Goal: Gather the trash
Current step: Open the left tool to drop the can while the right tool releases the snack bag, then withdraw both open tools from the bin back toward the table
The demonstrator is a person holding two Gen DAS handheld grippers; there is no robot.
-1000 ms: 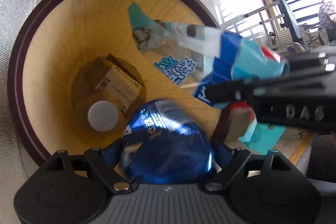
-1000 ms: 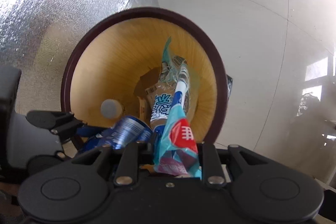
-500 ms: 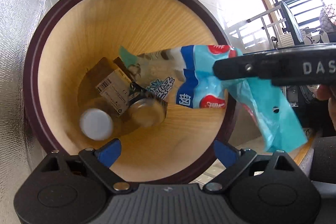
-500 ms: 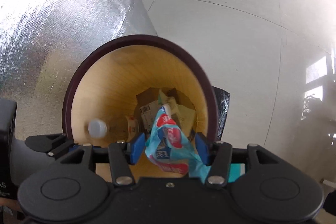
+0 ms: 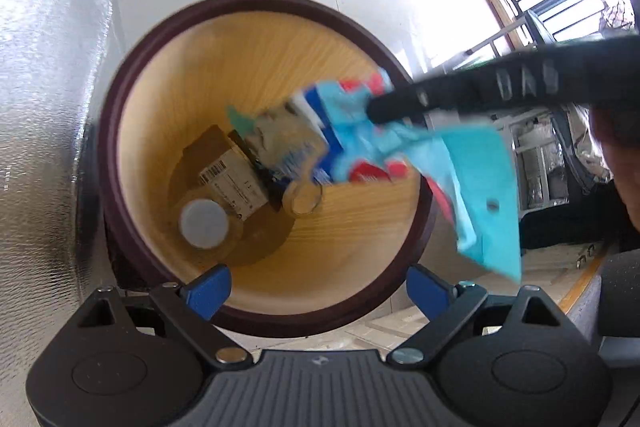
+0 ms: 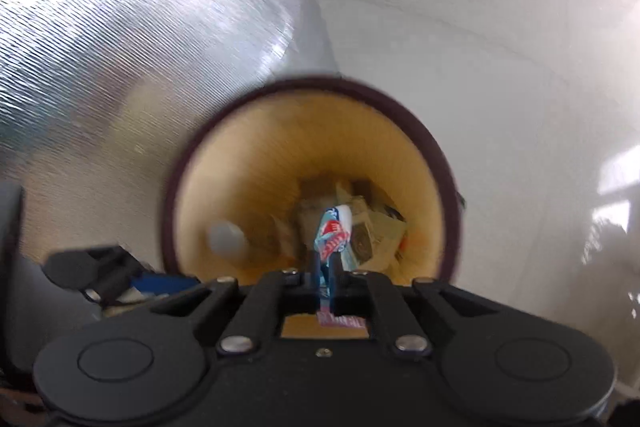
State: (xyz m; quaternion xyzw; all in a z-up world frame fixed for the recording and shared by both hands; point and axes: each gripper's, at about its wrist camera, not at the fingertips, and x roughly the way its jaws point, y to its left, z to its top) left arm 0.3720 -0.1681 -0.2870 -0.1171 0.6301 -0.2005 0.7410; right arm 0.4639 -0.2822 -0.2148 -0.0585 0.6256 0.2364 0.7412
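Right tongs (image 6: 326,269) pinch the wrapper (image 5: 360,131), pointing lengthwise into the bin (image 5: 132,67); left tongs (image 5: 316,291) gape empty.

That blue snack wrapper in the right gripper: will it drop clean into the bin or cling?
The snack wrapper looks thin and floppy, draping limp on both sides of the right gripper. It is probably very light, so it may flutter or cling. Most of it hangs over the bin, though its tail trails past the rim.

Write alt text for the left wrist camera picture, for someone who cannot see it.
A shut black right gripper dangles a crinkled turquoise, blue and red snack wrapper over a round wood-lined bin with a dark maroon rim. Inside lie a labelled cardboard box and a white-capped bottle. The open left gripper, blue-padded, is empty.
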